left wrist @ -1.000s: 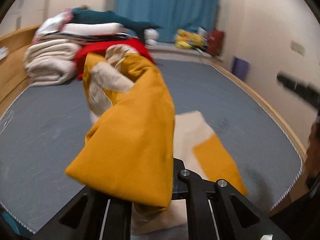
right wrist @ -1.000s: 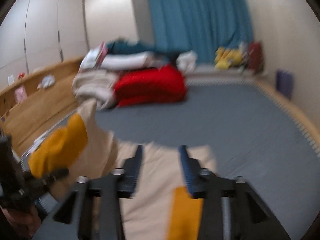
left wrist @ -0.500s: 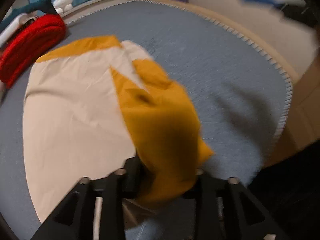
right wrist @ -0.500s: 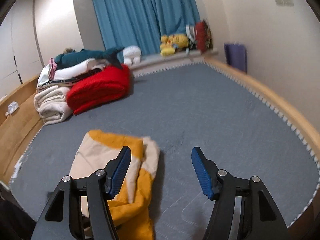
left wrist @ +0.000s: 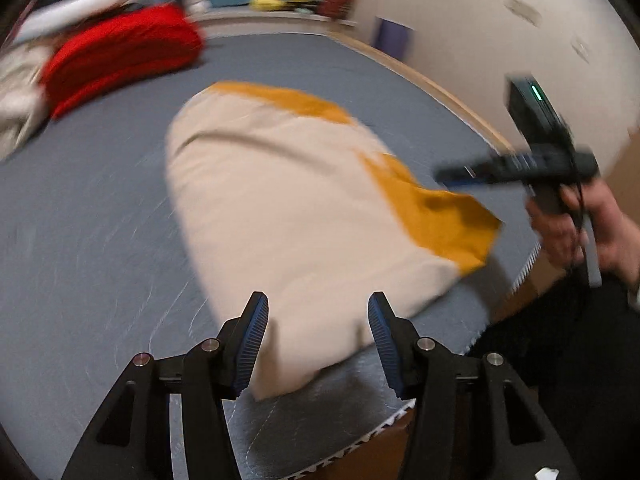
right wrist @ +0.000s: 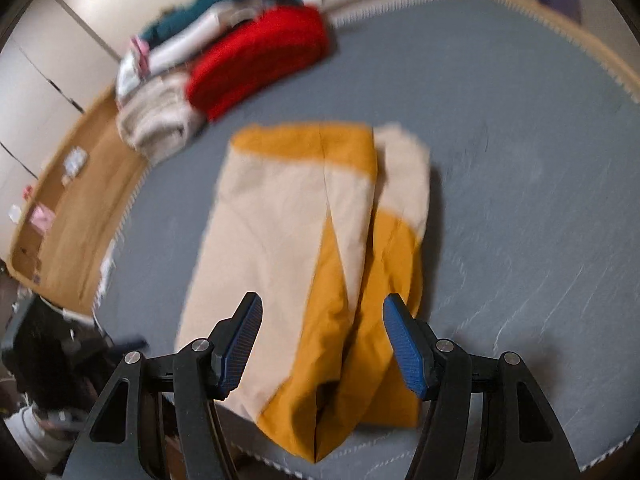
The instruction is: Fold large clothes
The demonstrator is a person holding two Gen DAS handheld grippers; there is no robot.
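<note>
the left gripper has its jaws opening, with the near cream edge of the garment showing between them but not pinched; the right gripper stands wide open and empty above the mustard folds at the garment's near end. in the left wrist view the right gripper is seen from the side, held in a person's hand just off the garment's mustard corner. the garment, cream with mustard panels, lies loosely folded on the grey mat, well apart from the red bundle and the stacked linens. it looks light, thin and floppy, likely to sag and crease; a corner or hem edge seems the best place to pinch, taking all layers at once.
</note>
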